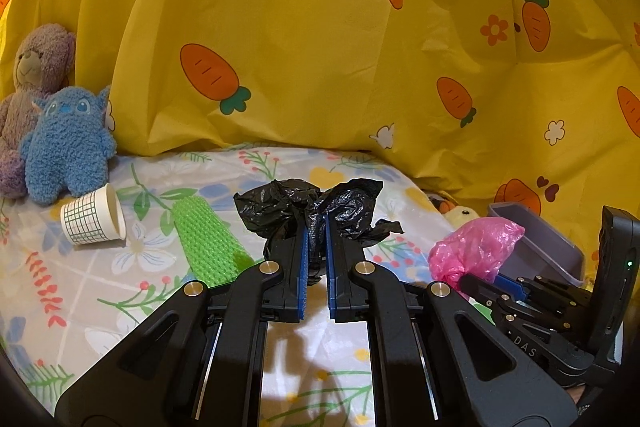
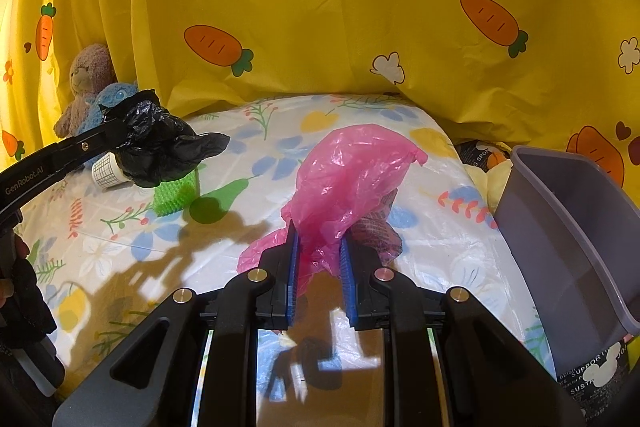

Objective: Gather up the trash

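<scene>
1. Tongs on the left pinch a black bag, held above the floral sheet.
2. Right tongs clamp a pink bag.
3. Grey bin stands at 3 o'clock of the pink bag.
4. Paper cup and green mesh lie at 9 o'clock of the black bag, near two plush toys.

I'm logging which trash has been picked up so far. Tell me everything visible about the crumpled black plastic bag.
The crumpled black plastic bag is thin, glossy film, wrinkled into a loose wad with ragged flaps spreading to both sides. The left gripper is shut on its middle, blue pads pinching it. In the right wrist view it hangs clear above the floral sheet, in front of the green mesh piece.
</scene>
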Available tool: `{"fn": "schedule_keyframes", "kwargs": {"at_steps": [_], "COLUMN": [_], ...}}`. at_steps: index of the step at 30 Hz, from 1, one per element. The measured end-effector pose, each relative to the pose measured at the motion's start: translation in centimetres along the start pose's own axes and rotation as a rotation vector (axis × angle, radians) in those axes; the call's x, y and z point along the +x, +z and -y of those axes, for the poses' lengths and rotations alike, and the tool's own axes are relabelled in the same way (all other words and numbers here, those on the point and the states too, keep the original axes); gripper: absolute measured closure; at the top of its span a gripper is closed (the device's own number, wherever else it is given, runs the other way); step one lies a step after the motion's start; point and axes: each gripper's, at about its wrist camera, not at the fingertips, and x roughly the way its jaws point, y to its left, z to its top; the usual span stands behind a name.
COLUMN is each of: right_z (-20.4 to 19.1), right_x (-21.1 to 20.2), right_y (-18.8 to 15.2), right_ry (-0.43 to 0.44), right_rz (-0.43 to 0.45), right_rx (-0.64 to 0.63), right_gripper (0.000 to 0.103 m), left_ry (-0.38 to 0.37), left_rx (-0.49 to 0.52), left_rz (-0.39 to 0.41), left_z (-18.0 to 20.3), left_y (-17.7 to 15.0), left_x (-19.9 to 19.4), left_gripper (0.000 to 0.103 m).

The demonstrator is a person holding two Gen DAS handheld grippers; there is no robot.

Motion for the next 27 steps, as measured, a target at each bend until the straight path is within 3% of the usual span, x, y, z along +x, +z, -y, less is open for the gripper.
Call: {"fn": "schedule_keyframes", "kwargs": {"at_steps": [17, 27], "right_z": [0.7, 2.8], "right_x": [-2.6, -4.4], "right_y": [0.3, 0.7], "right_ry": [0.002, -0.030], "right_rz": [0.046, 0.077], "right_rx": [0.011, 0.032], "right_gripper": [0.083, 0.083], "left_ry": [-0.056, -0.094], "left_rx": [0.001, 0.066], "left_rz": [0.014, 0.015], "left_z": [0.7, 5.3], "left_y": [0.8, 1.5], "left_x": [-1.9, -1.2], "left_gripper": [0.096, 0.096]}}
